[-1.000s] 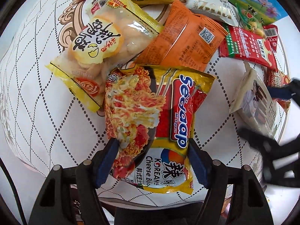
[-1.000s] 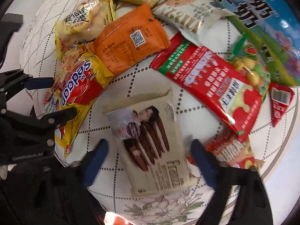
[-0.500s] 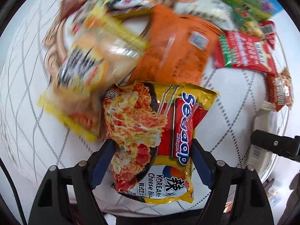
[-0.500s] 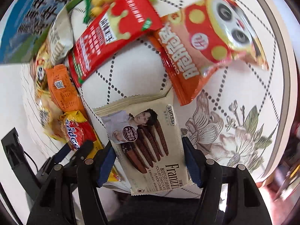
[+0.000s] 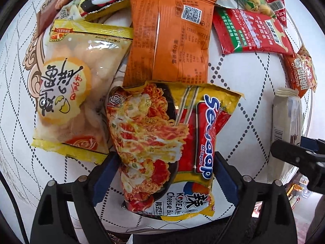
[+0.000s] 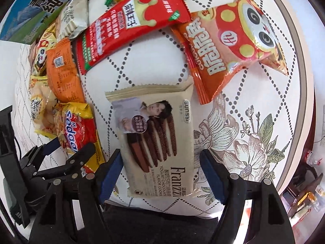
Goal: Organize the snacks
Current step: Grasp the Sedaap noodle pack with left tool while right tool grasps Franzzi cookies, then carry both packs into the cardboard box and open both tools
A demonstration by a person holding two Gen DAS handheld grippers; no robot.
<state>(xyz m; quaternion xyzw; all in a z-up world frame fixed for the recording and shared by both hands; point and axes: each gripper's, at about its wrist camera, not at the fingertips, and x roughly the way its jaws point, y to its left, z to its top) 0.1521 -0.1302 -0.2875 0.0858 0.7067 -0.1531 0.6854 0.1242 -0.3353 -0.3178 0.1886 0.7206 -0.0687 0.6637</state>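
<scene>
Left hand-held gripper [image 5: 165,174]: blue pads set on either side of the noodle pack [image 5: 162,142], which lies between them with its near end toward the camera; the pads sit at the pack's edges, but whether they press it or only flank it I cannot tell. Just ahead of the pack lies the orange pouch [image 5: 168,38], back side up, its near edge tucked under the pack's far end. Ahead and left, a yellow bag [image 5: 79,89] touches the pack's left side. Ahead and right, well apart, a red packet [image 5: 251,32]. Right hand-held gripper [image 6: 161,172]: pads spread around the near half of the cookie pack [image 6: 160,142]; the left pad looks to meet the wrapper edge, a sliver of surface [image 6: 223,4] shows beside the right pad. The pack lies flat, face up. Ahead and right of it, a panda bag [image 6: 229,40], its near corner close to the cookie pack's far corner. The left gripper appears to this one's left, the noodle pack between its fingers.
</scene>
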